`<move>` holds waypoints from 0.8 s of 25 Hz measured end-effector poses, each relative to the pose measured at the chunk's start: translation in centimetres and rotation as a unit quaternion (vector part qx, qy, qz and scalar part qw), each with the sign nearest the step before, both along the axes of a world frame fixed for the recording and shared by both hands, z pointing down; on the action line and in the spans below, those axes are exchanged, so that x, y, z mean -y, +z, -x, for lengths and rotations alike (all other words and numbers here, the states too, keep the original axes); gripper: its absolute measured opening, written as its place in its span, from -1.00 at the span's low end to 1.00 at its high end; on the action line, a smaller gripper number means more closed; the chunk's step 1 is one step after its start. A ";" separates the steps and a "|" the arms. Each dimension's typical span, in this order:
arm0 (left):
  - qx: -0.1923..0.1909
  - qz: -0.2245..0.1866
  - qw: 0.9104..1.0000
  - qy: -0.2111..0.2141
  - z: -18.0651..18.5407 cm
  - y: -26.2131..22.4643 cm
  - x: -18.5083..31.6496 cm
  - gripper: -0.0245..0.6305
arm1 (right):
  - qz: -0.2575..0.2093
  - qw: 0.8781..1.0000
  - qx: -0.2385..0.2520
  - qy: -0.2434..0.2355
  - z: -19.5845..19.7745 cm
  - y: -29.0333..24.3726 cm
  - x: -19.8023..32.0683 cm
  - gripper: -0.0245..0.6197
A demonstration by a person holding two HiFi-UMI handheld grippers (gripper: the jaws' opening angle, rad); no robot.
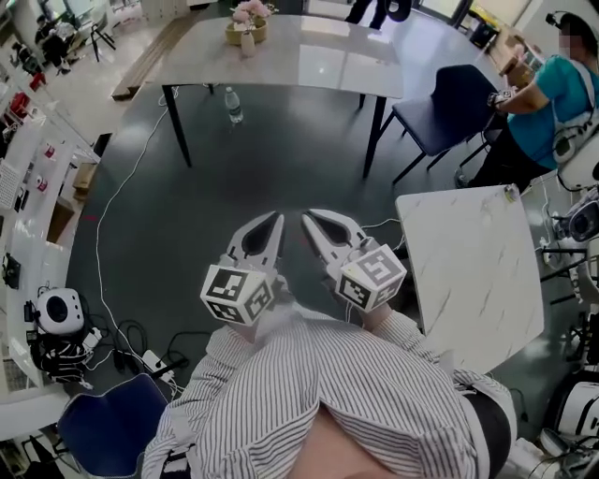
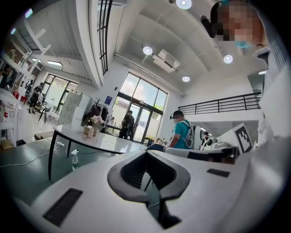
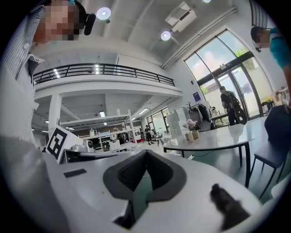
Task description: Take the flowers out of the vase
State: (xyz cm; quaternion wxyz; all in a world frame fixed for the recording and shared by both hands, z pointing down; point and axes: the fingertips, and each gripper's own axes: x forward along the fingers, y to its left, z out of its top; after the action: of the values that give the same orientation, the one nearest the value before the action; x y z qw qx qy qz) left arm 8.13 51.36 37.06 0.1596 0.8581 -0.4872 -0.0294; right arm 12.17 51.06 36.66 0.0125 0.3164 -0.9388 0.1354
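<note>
So the pink flowers [image 1: 253, 10] are way off on the long glossy grey table [image 1: 318, 61], in a small pale vase [image 1: 247, 43], I think. It's tiny from here. The left gripper [image 1: 278, 218] and right gripper [image 1: 306, 218] are both pressed together, holding nothing. My guess is the stems are light and floppy and the blooms crush easily, so pinch low on the stems and steady the vase.

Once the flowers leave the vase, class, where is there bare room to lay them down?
The big table looks bare along its near edge and its whole right half. The small white table looks bare too. The only crowded spot is the big table's far edge, where the vase, flowers and a tan bowl cluster.
</note>
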 end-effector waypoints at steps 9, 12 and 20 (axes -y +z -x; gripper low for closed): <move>0.016 -0.001 0.999 0.034 3.8 -0.1 9.1 -0.89 | 0.002 1.000 0.009 0.013 4.9 -0.4 9.2 -0.88; 0.015 0.009 0.999 0.043 4.1 0.6 10.4 -0.89 | 0.014 1.000 0.010 0.020 5.4 0.2 10.5 -0.88; 0.019 -0.002 0.997 0.073 3.4 0.5 13.6 -0.89 | 0.028 0.999 0.006 0.033 5.5 0.7 14.4 -0.88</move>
State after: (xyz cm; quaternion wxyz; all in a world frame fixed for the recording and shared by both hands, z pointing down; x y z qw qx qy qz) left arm 4.72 37.71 37.58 0.1499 0.8920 -0.4264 -0.0024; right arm 6.69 36.65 37.35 0.0112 0.3459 -0.9238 0.1641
